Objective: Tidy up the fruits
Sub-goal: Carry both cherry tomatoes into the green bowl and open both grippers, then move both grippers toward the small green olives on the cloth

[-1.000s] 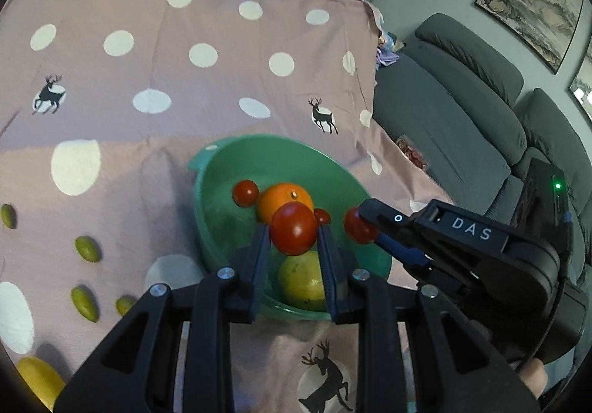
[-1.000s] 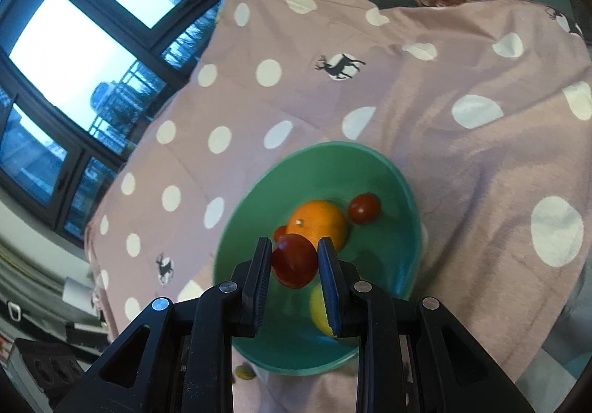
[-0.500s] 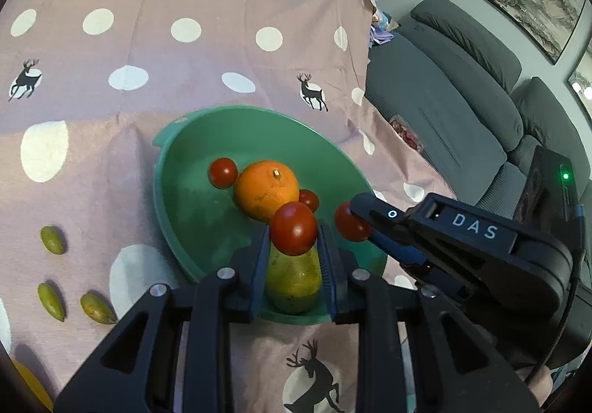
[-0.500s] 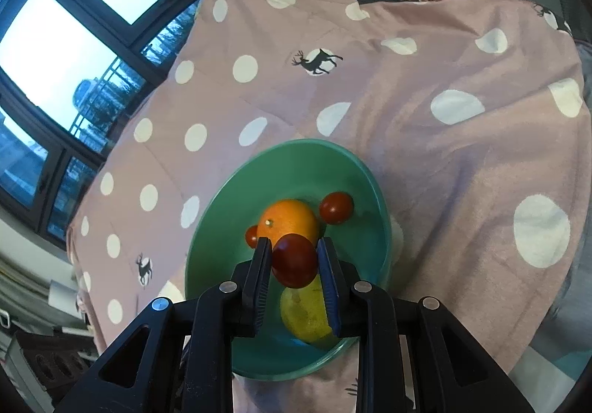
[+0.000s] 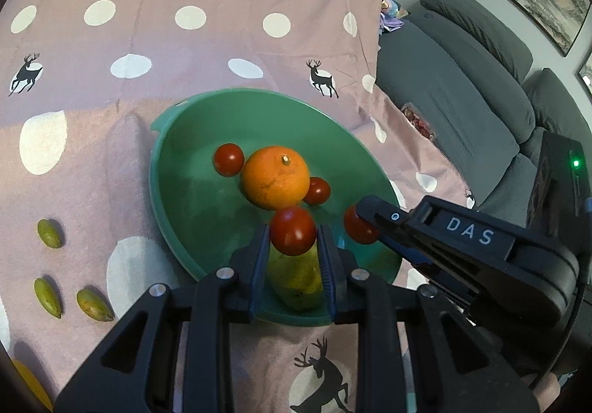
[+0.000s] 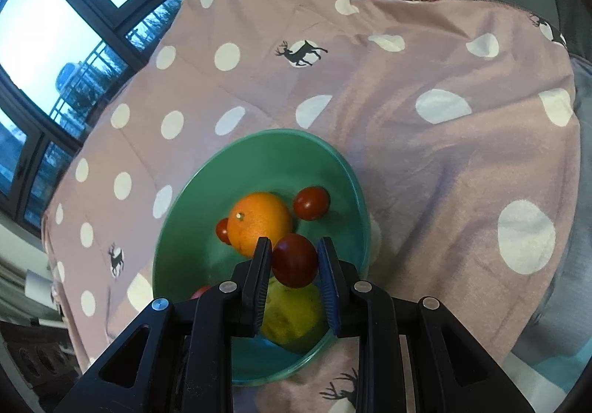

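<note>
While each gripper's fingers clamp a red tomato, both hover over the green bowl (image 5: 177, 213). Left gripper (image 5: 293, 246) pinches its tomato (image 5: 293, 229); right gripper (image 6: 295, 259) pinches a darker tomato (image 6: 295, 259). Inside the bowl: orange (image 5: 275, 176) at centre, w/ two small tomatoes (image 5: 228, 159) beside it & a yellow-green pear (image 5: 296, 281) at the near wall. Three green olives (image 5: 48, 232) lie left of the bowl on a spotted pink cloth (image 5: 207, 43).
</note>
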The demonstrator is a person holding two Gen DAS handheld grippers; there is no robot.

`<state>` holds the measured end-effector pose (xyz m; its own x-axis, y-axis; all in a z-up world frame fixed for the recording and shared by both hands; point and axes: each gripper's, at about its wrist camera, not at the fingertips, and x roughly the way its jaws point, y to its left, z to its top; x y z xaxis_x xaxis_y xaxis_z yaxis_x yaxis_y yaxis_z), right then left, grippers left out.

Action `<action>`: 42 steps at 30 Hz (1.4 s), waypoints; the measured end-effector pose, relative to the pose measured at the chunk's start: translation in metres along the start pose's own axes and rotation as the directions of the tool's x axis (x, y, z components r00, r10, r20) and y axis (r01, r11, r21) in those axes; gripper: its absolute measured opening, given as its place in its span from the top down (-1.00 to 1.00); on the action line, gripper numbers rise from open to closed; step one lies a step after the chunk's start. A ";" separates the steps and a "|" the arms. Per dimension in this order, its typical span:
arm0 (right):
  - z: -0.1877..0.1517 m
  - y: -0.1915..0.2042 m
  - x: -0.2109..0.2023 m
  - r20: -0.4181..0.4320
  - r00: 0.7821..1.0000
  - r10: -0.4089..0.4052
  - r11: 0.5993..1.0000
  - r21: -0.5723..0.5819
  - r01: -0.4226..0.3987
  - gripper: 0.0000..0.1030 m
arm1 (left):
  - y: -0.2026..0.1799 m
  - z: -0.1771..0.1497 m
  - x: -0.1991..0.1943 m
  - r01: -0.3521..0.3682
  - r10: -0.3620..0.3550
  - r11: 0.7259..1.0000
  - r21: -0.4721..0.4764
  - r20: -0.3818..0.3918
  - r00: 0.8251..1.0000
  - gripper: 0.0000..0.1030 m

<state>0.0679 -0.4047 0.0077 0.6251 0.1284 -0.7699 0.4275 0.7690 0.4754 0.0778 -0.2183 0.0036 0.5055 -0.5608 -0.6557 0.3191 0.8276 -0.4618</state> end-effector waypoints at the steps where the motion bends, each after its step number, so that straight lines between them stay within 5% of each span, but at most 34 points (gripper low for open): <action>1: 0.000 0.002 -0.001 0.003 1.000 -0.010 1.000 -0.011 0.010 0.46 | 0.000 0.000 -0.002 0.001 -0.001 1.000 -0.001 0.006 1.000 0.49; 3: 0.000 0.004 -0.005 0.033 0.999 -0.028 0.999 -0.020 0.029 0.44 | -0.001 0.001 -0.007 0.008 -0.008 1.000 -0.001 0.022 1.000 0.43; 7: 0.000 0.006 -0.018 0.096 0.995 -0.035 0.999 -0.024 0.038 0.08 | 0.006 0.002 -0.024 0.015 -0.013 0.999 -0.037 0.067 0.998 -0.19; 13: -0.002 0.023 -0.031 0.177 0.984 -0.005 0.997 -0.078 0.019 -0.05 | 0.028 0.000 -0.065 0.016 -0.002 0.996 -0.090 0.162 0.987 -0.60; 17: -0.009 0.042 -0.034 0.193 0.979 0.071 0.990 -0.135 -0.045 -0.49 | 0.052 -0.008 -0.092 -0.059 0.087 0.990 -0.131 0.221 0.971 -0.92; 21: -0.020 0.065 -0.035 0.190 0.975 0.119 0.975 -0.210 -0.078 -0.68 | 0.087 -0.014 -0.110 -0.237 0.282 0.948 -0.214 0.214 0.935 -0.93; 30: -0.048 0.117 -0.016 0.105 0.982 0.160 0.931 -0.347 -0.115 -0.70 | 0.148 -0.024 -0.154 -0.383 0.487 0.834 -0.398 0.204 0.849 -0.98; 36: -0.067 0.143 -0.007 -0.009 0.966 0.258 0.881 -0.407 -0.239 -0.70 | 0.181 -0.031 -0.164 -0.414 0.538 0.773 -0.481 0.151 0.829 -0.98; 42: -0.083 0.164 0.008 -0.132 0.955 0.267 0.852 -0.431 -0.298 -0.70 | 0.195 -0.035 -0.170 -0.368 0.516 0.752 -0.547 0.141 0.845 -0.98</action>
<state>0.0886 -0.2253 0.0443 0.6242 0.4105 -0.6647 -0.1035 0.8868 0.4505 0.0261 0.0378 0.0037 0.7044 -0.0435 -0.7084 -0.3848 0.8152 -0.4327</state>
